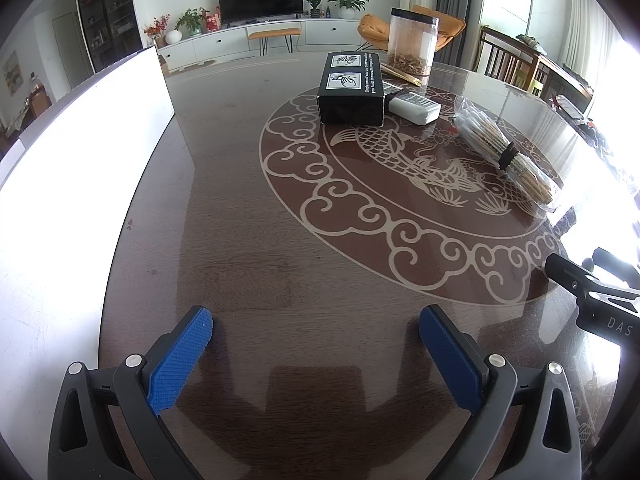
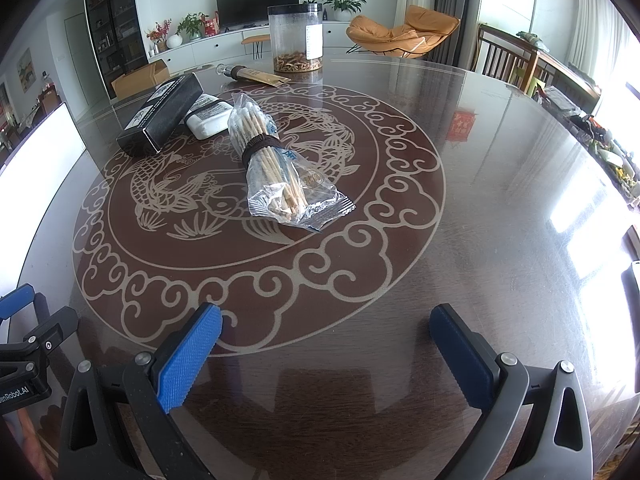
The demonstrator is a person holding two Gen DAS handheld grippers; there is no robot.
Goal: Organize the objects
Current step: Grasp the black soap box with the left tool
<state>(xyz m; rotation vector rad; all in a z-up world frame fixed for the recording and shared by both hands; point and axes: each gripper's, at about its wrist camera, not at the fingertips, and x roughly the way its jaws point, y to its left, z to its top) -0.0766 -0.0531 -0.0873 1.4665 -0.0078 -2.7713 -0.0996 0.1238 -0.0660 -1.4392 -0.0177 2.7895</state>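
A black box (image 1: 352, 86) (image 2: 162, 114) lies near the middle of the round table (image 1: 248, 264) (image 2: 500, 184). A white bottle (image 1: 414, 107) (image 2: 208, 119) lies beside it. A clear bag of cotton swabs (image 1: 506, 152) (image 2: 276, 164), bound with a dark band, lies to its right. A clear jar (image 1: 412, 42) (image 2: 295, 38) stands at the back, with a flat brown packet (image 2: 256, 75) in front of it. My left gripper (image 1: 316, 328) is open and empty over the near table. My right gripper (image 2: 326, 326) is open and empty, well short of the bag.
A white box (image 1: 68, 184) (image 2: 36, 160) stands at the table's left side. Wooden chairs (image 2: 508, 58) stand at the far right, and clutter lies along the right edge. The right gripper's body (image 1: 596, 296) shows at the left view's right edge.
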